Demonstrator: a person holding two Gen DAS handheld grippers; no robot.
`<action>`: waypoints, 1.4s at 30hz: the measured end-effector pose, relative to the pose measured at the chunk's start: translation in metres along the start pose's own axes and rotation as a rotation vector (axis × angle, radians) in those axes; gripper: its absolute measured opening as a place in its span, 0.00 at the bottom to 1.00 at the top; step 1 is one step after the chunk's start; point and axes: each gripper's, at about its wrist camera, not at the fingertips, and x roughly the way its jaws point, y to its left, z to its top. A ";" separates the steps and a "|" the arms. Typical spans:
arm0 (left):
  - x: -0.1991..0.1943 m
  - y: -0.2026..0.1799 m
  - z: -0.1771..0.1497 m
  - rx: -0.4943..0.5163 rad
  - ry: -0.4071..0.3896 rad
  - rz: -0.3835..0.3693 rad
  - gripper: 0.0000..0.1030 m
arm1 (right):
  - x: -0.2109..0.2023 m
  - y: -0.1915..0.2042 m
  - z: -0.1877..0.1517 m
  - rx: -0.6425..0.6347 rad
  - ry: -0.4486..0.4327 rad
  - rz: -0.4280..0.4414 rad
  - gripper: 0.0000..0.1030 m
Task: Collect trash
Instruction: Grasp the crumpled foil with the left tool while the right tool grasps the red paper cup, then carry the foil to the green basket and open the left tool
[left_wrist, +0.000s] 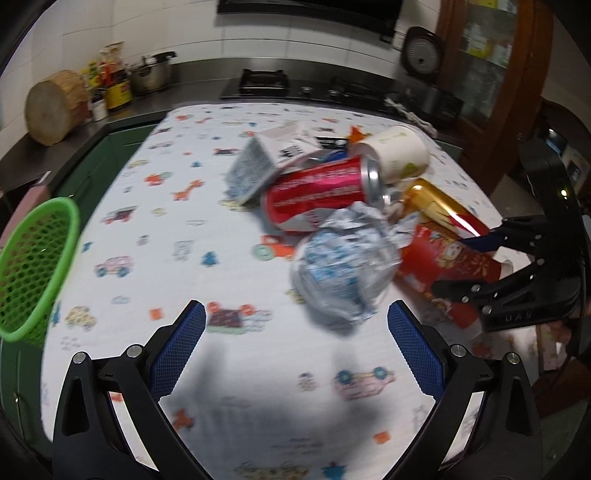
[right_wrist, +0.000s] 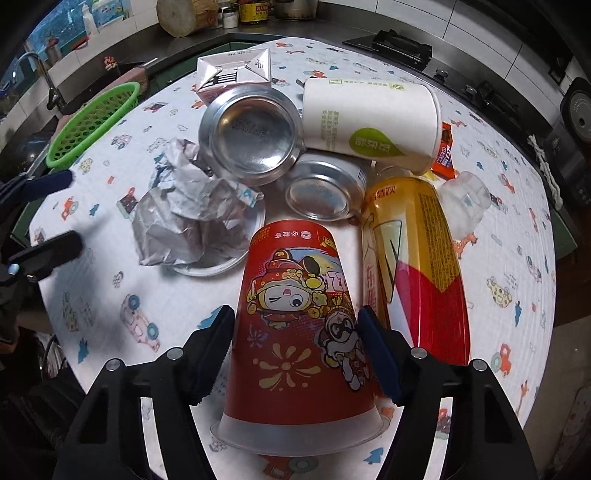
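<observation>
A red paper cup with cartoon figures lies on its side on the patterned tablecloth. My right gripper straddles it, both blue pads against its sides. In the left wrist view the same cup sits between the right gripper's fingers at the far right. My left gripper hangs open over the cloth, with nothing between its pads. Just beyond it lies a crumpled silver wrapper. A green mesh basket stands at the table's left edge.
Piled beyond the red cup are a red can, a second can, a white paper cup, a yellow-and-red bottle, a white carton and a small clear bottle. A stove and counter run behind the table.
</observation>
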 end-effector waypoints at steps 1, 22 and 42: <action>0.003 -0.004 0.002 0.006 -0.002 -0.012 0.94 | -0.003 -0.001 -0.002 0.005 -0.006 0.005 0.64; 0.058 -0.029 0.025 0.076 0.060 -0.103 0.53 | -0.030 0.000 -0.024 0.050 -0.060 0.051 0.64; -0.044 0.059 0.008 -0.040 -0.086 -0.054 0.38 | -0.064 0.073 0.018 -0.085 -0.150 0.120 0.64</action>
